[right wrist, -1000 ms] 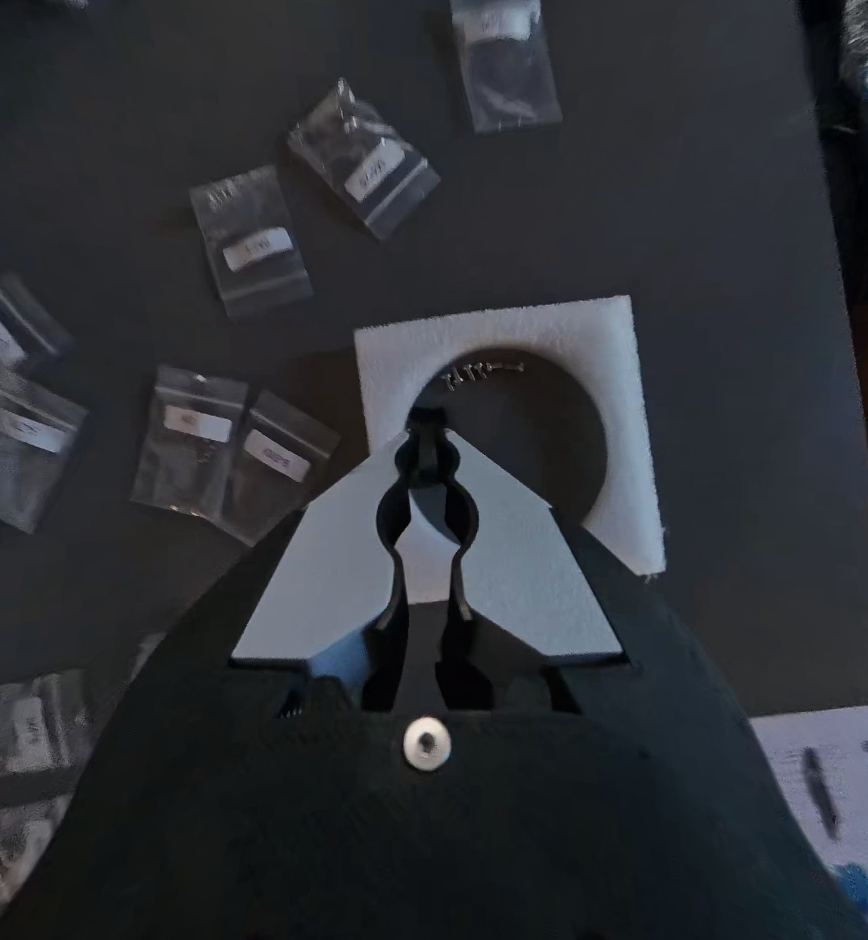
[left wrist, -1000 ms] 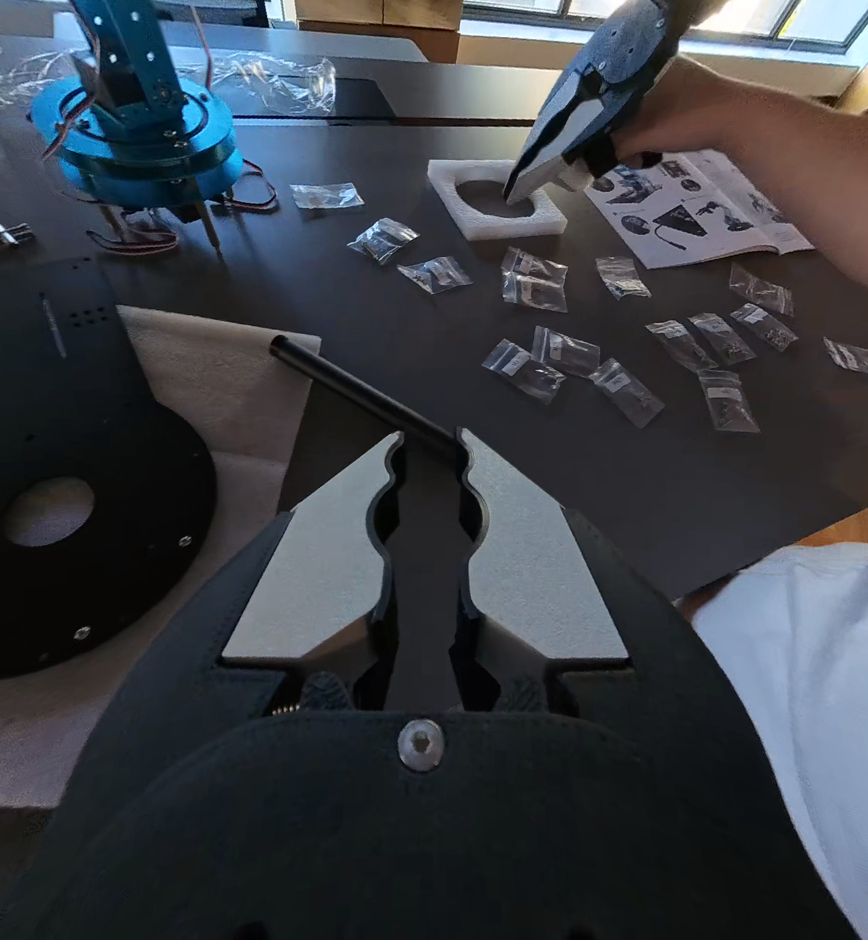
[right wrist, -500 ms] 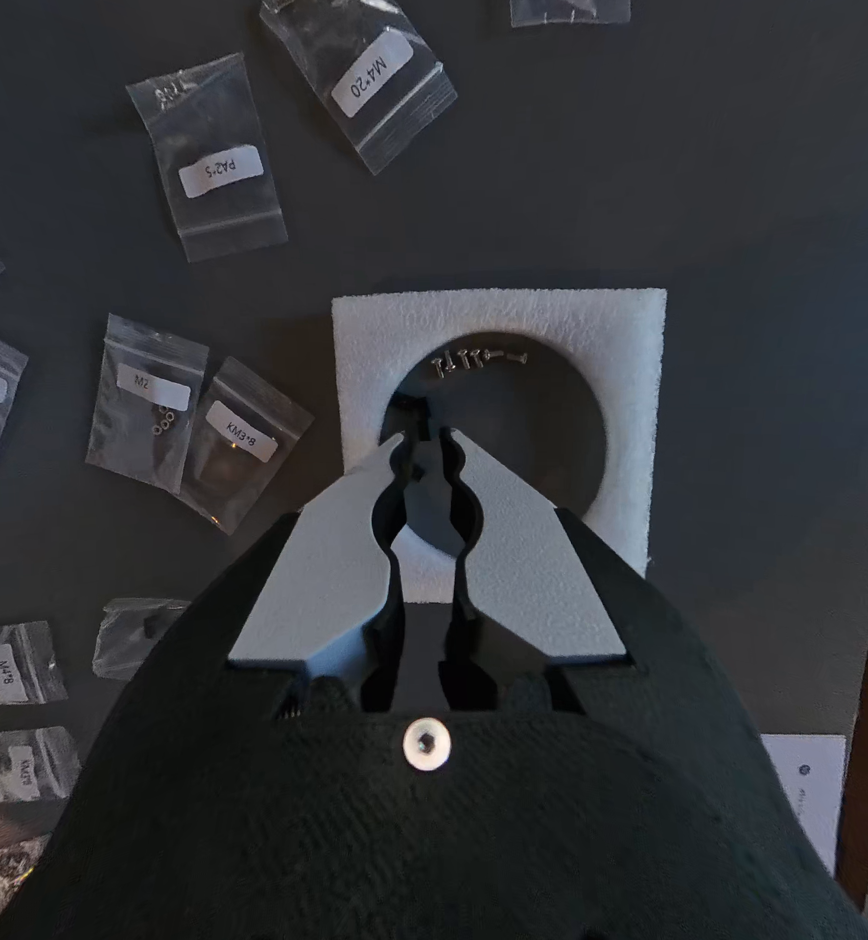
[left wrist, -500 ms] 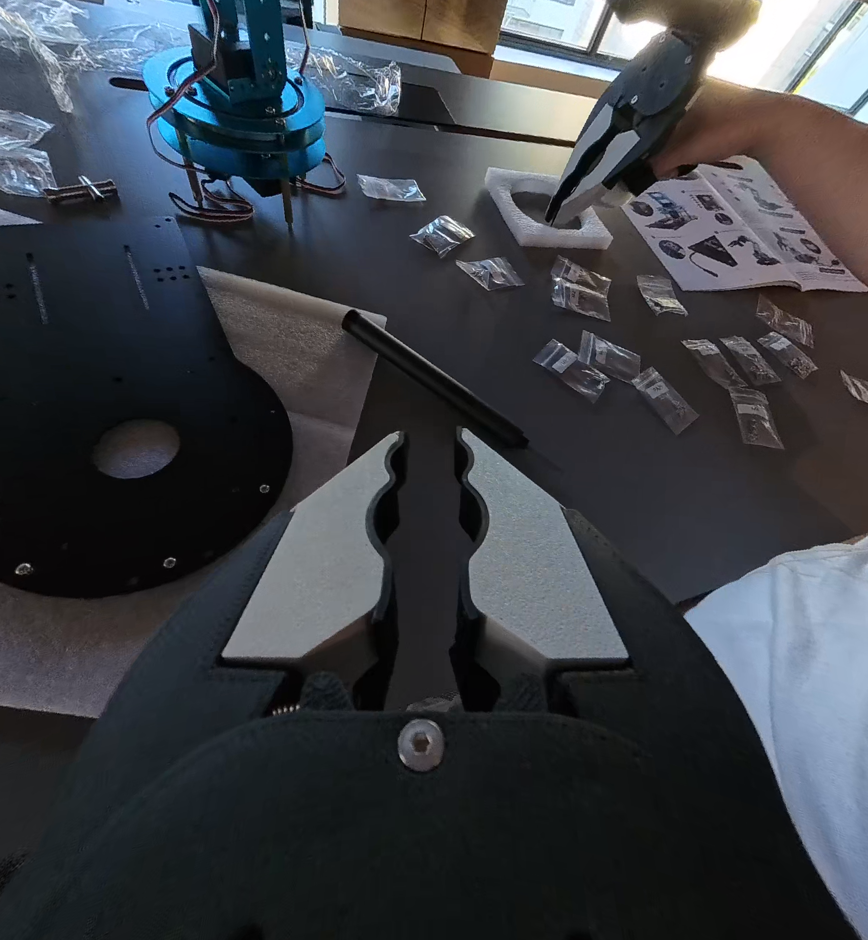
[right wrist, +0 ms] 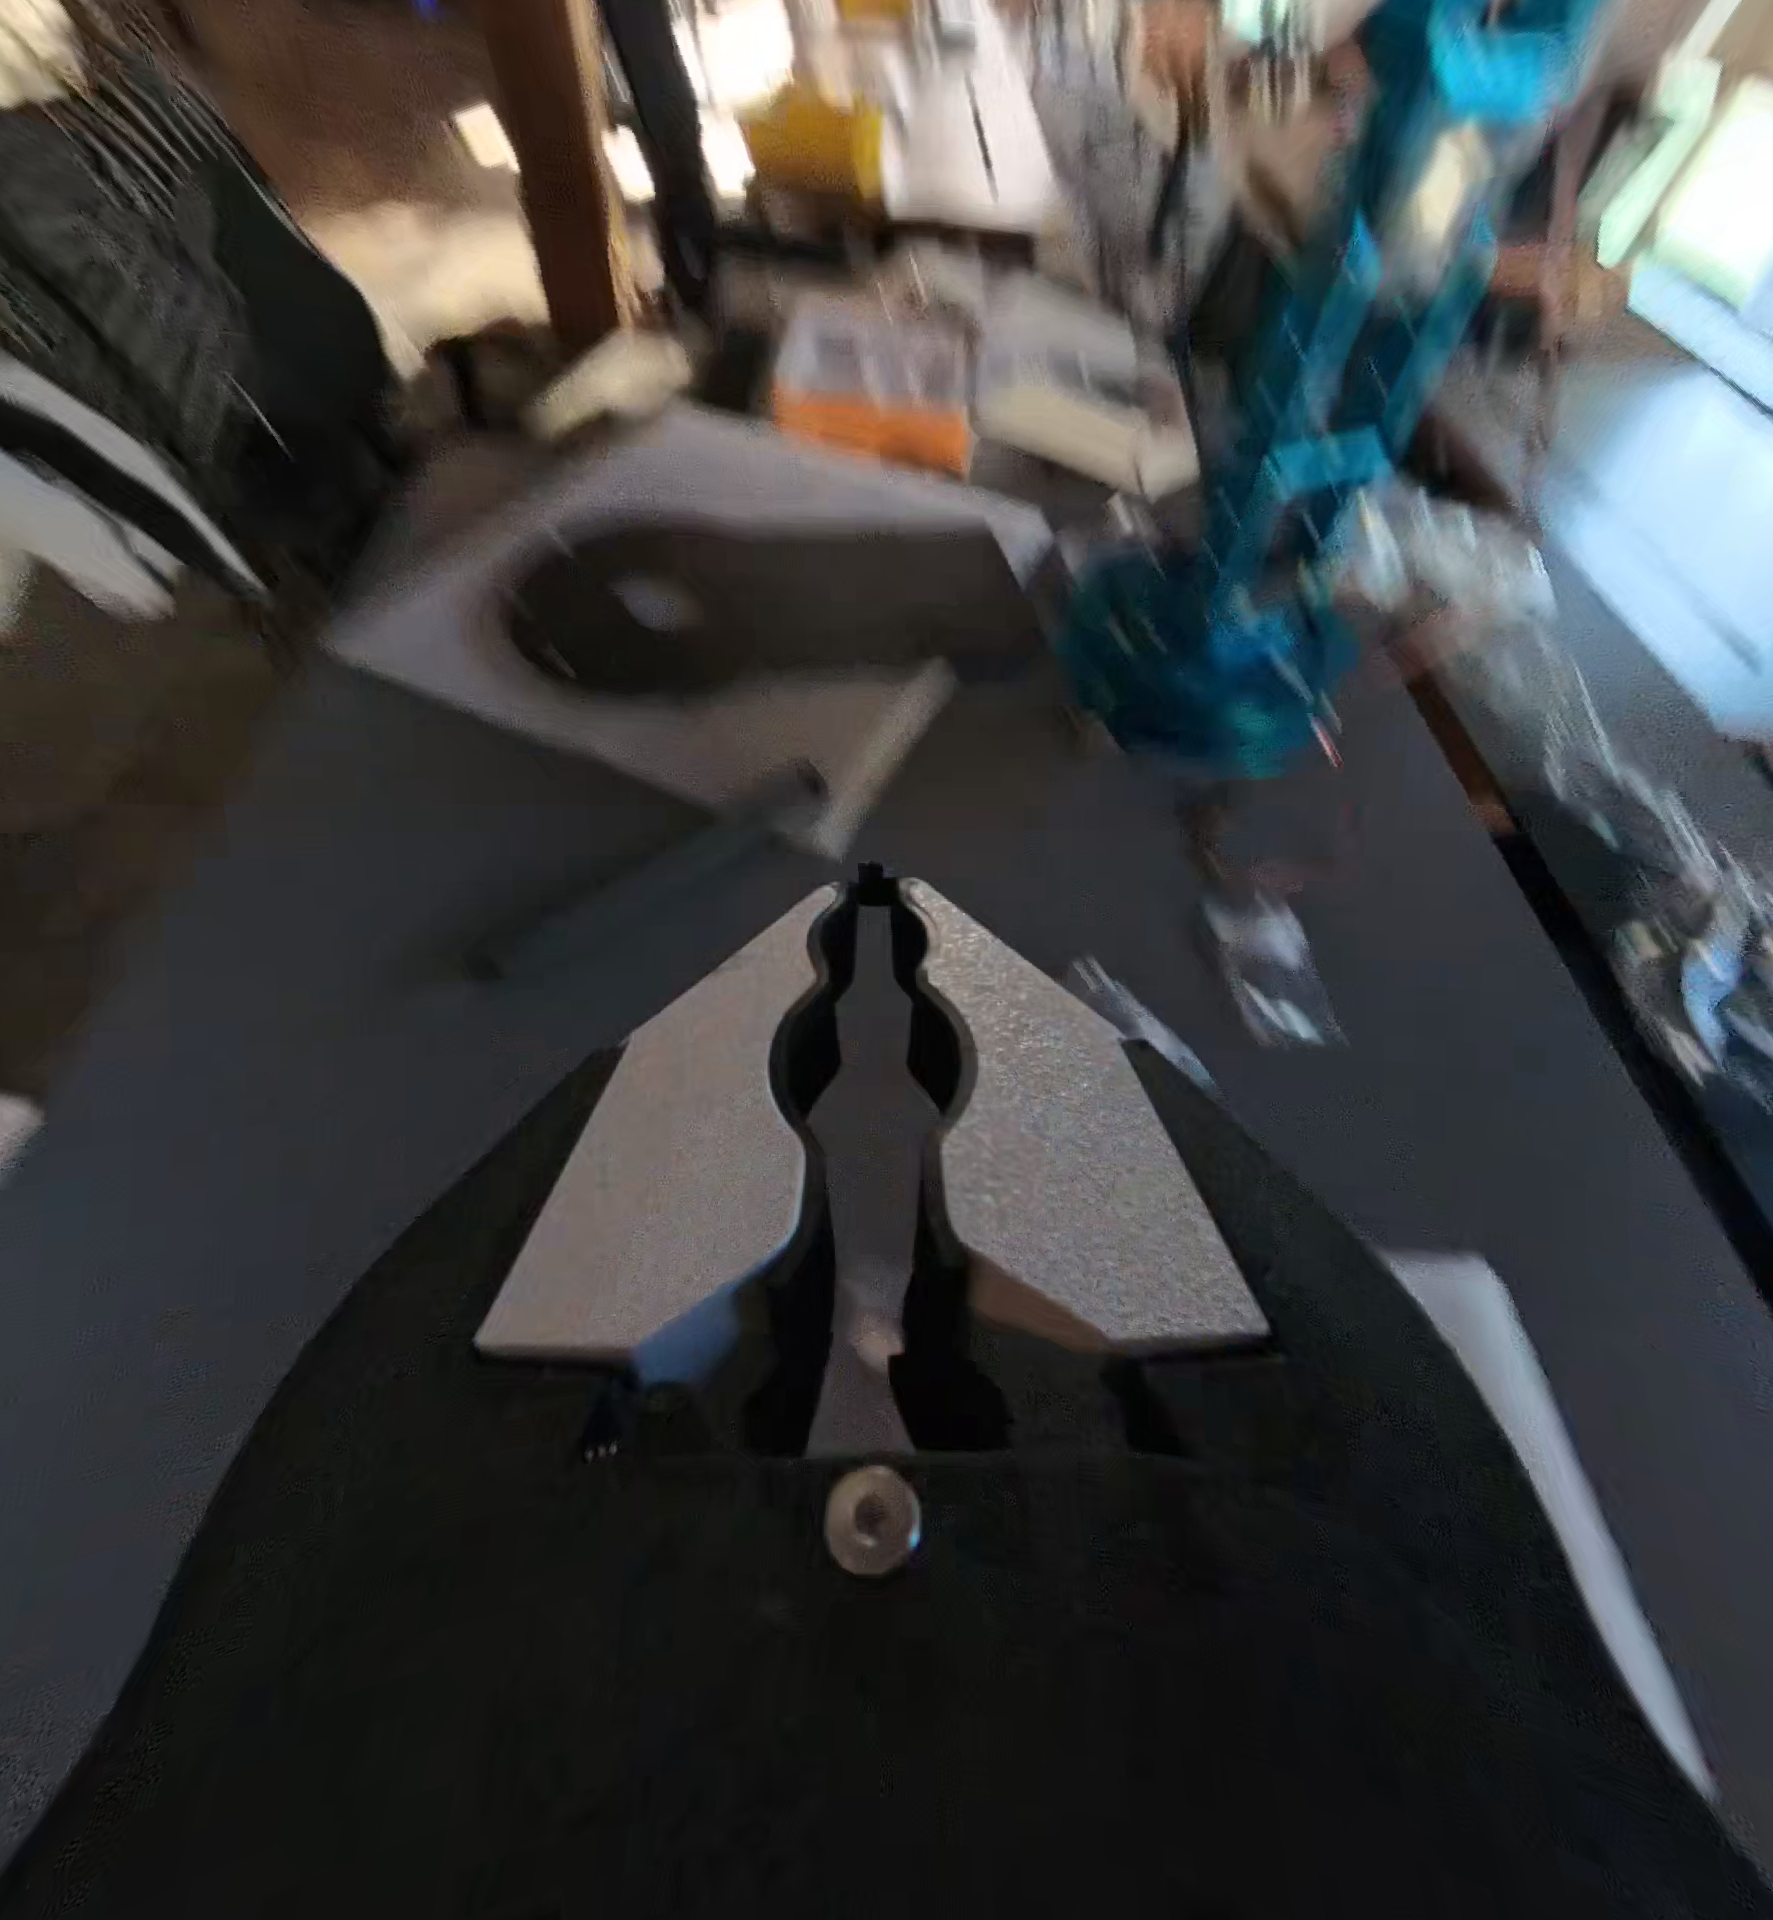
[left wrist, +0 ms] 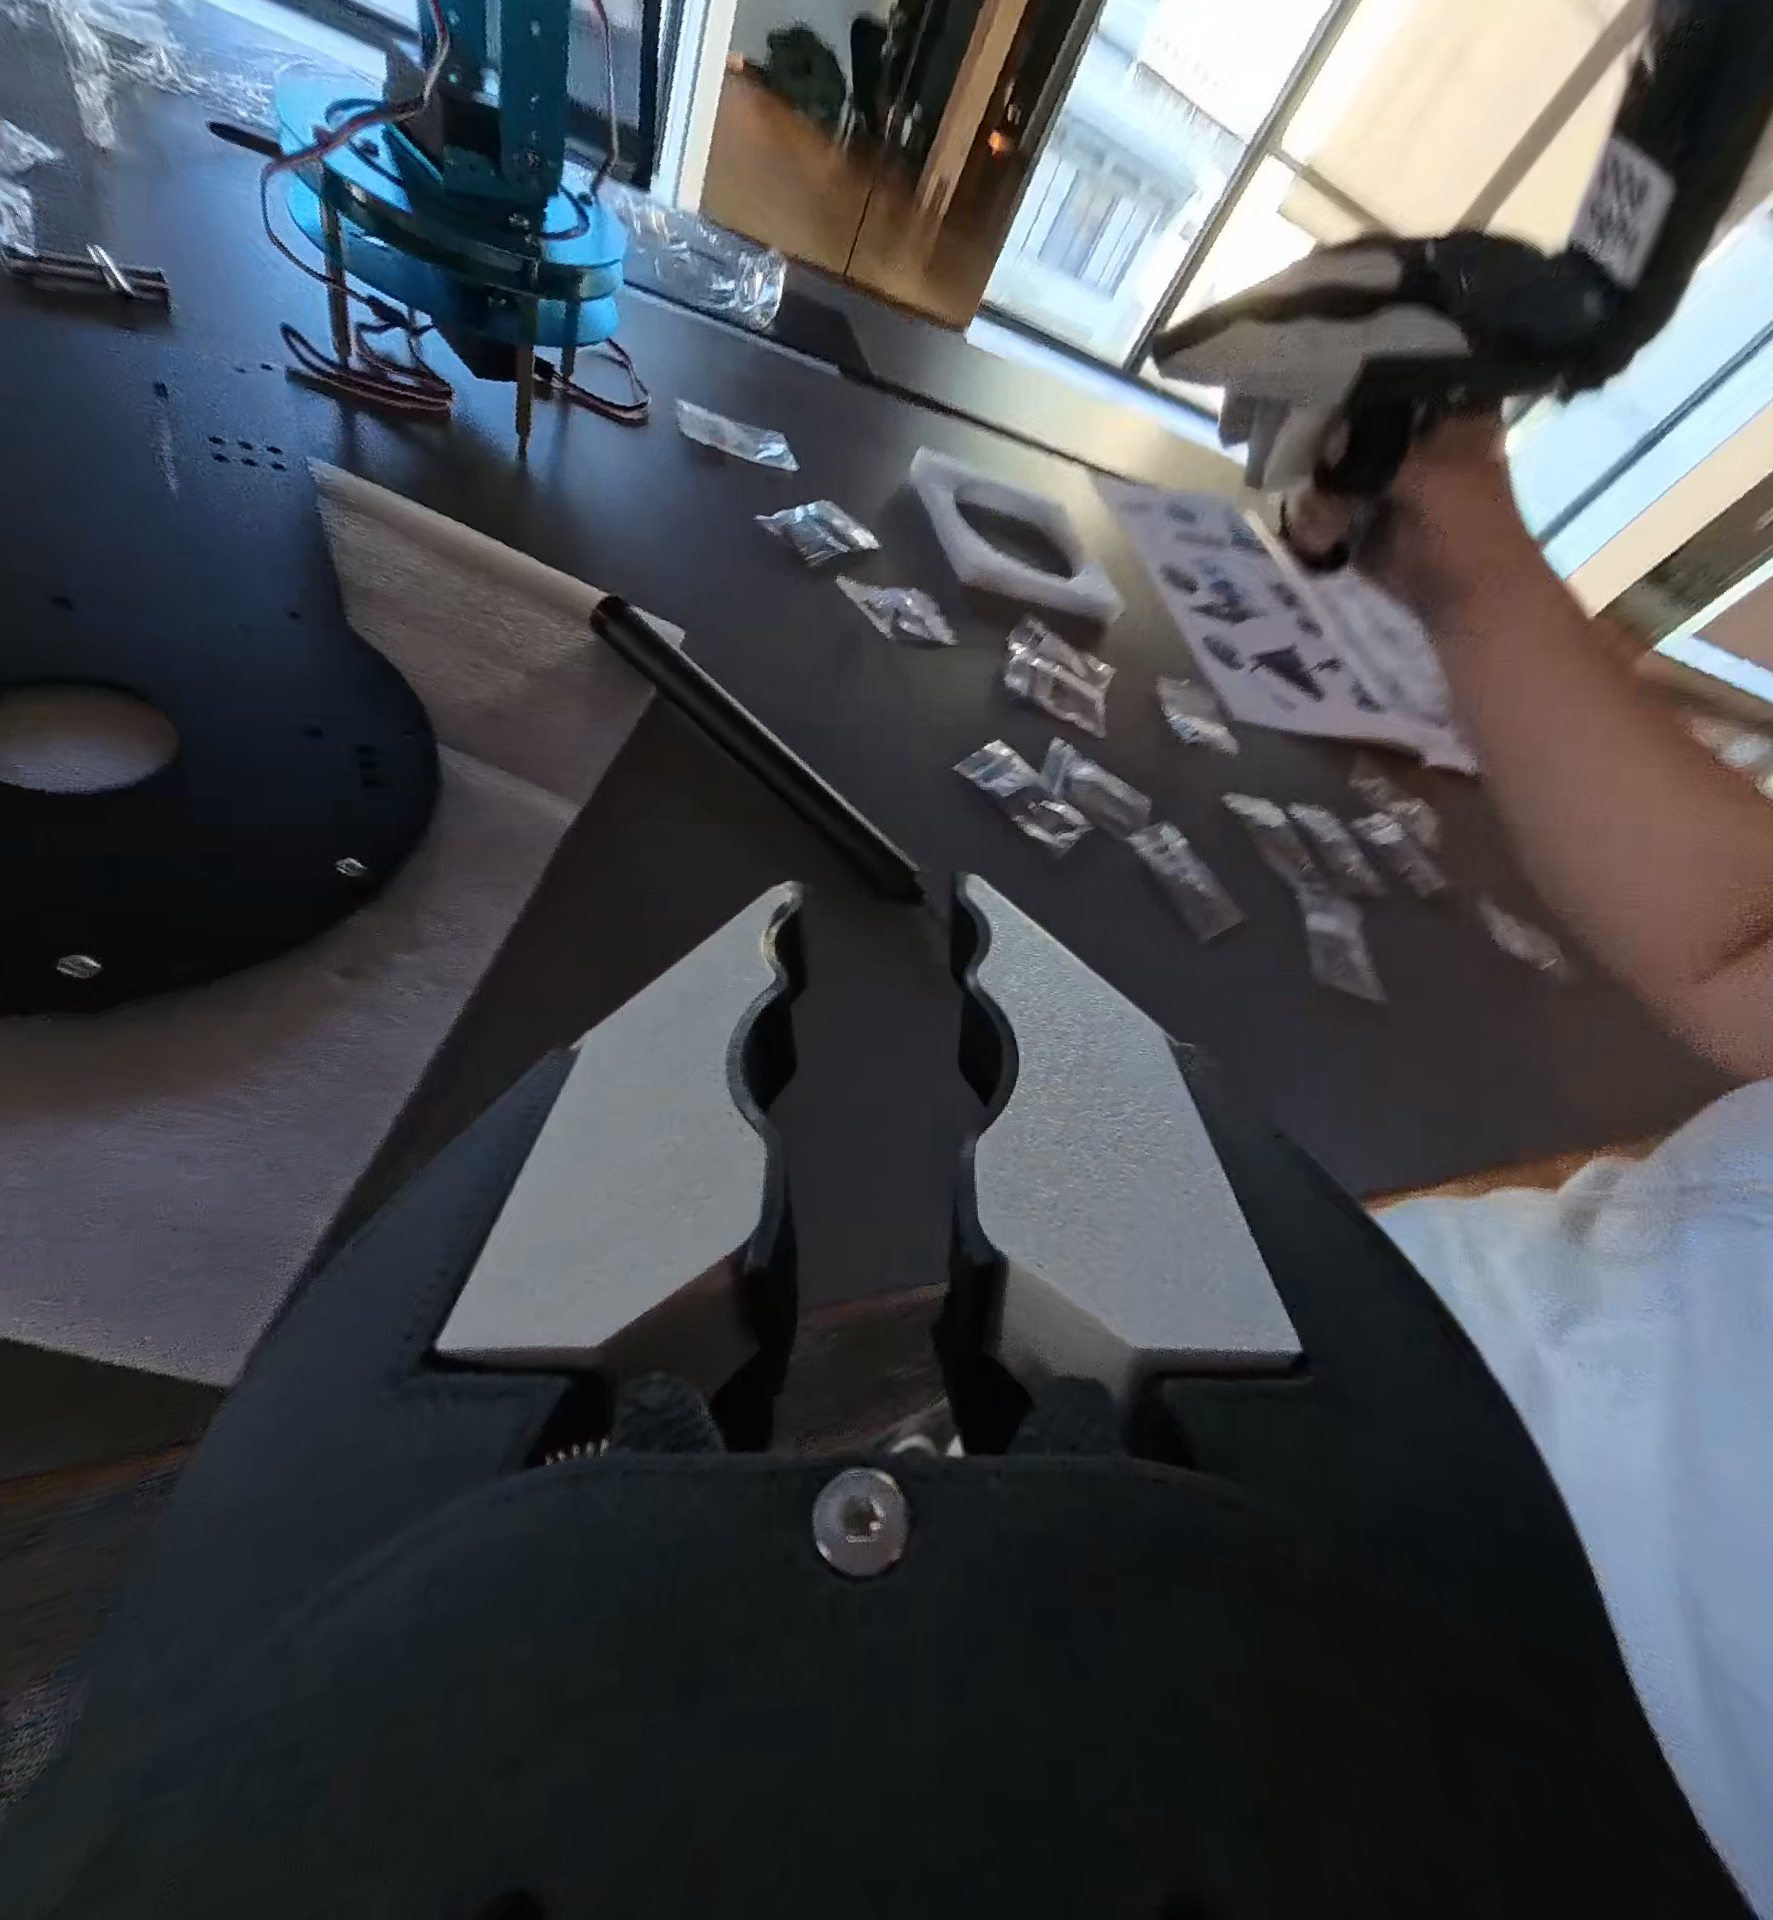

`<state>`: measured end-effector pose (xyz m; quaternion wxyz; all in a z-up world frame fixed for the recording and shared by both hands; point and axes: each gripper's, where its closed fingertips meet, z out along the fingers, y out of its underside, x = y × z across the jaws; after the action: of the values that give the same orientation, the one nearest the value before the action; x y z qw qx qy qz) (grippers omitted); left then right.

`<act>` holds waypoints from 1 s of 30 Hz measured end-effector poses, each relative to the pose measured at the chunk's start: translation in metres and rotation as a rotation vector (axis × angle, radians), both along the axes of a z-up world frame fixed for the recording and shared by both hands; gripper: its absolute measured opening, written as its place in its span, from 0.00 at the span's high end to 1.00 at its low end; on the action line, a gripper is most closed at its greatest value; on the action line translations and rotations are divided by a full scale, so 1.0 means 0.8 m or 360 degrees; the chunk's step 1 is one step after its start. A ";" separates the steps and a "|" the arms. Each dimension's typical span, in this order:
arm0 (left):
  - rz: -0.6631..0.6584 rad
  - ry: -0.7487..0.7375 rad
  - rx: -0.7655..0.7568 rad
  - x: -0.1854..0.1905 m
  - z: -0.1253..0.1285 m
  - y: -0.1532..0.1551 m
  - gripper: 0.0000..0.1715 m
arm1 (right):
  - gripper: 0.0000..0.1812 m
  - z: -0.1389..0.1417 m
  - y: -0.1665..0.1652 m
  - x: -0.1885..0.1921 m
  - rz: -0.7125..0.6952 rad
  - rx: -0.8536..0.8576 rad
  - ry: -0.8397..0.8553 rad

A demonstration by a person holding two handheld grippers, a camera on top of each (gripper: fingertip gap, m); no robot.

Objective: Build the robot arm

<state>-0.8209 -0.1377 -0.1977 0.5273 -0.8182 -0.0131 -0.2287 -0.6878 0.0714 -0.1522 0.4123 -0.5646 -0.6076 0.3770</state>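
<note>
Black rod (left wrist: 752, 748) lies on the dark table (left wrist: 1277, 1039), its near tip just ahead of my left gripper (left wrist: 877, 899), far end resting on the foam sheet (left wrist: 134, 1143). Left jaws stand apart, nothing between them, not touching the rod. Black plate (left wrist: 165, 831) sits on the foam sheet to the left. Blue base (left wrist: 477, 239) stands behind it on thin legs. White foam frame (left wrist: 1012, 540) lies farther right, small clear bags (left wrist: 1079, 790) scattered between it and me, a printed sheet (left wrist: 1308, 634) beyond. My right gripper (right wrist: 869, 883) is lifted in the air above the sheet; jaws nearly together, pinching a tiny dark part (right wrist: 869, 873) at the tips. Right view is heavily blurred; I only make out the blue base and plate ahead.
</note>
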 end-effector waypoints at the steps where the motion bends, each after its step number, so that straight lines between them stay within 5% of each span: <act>1: 0.0014 -0.0070 0.0017 0.002 -0.002 0.000 0.84 | 0.98 0.012 -0.035 -0.018 0.0065 0.0009 0.0114; 7: -0.0016 -0.0107 0.0143 -0.020 0.007 0.005 0.85 | 0.97 -0.009 -0.161 -0.113 0.0298 -0.0347 0.0179; 10: -0.0068 0.0123 0.0149 -0.042 0.008 0.021 0.89 | 0.98 -0.029 -0.157 -0.151 0.0138 -0.0370 0.0186; 13: -0.0109 0.0252 0.0077 -0.074 -0.002 0.044 0.89 | 0.98 -0.078 -0.137 -0.183 -0.0062 -0.0387 -0.0093; 19: -0.0353 0.0104 0.0031 -0.131 -0.017 0.061 0.91 | 0.97 -0.135 -0.126 -0.236 -0.0215 -0.0190 -0.0537; 24: -0.0521 0.0009 0.0019 -0.186 -0.003 0.075 0.88 | 0.98 -0.076 -0.143 -0.306 -0.0171 -0.0047 -0.0172; 30: -0.0669 -0.0426 0.0037 -0.218 0.061 0.094 0.81 | 0.98 0.008 -0.147 -0.351 -0.0261 0.0257 0.0193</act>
<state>-0.9949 -0.0627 -0.1487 0.4711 -0.7593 0.0901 -0.4398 -0.9684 -0.0464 -0.1457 0.5219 -0.5535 -0.5617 0.3253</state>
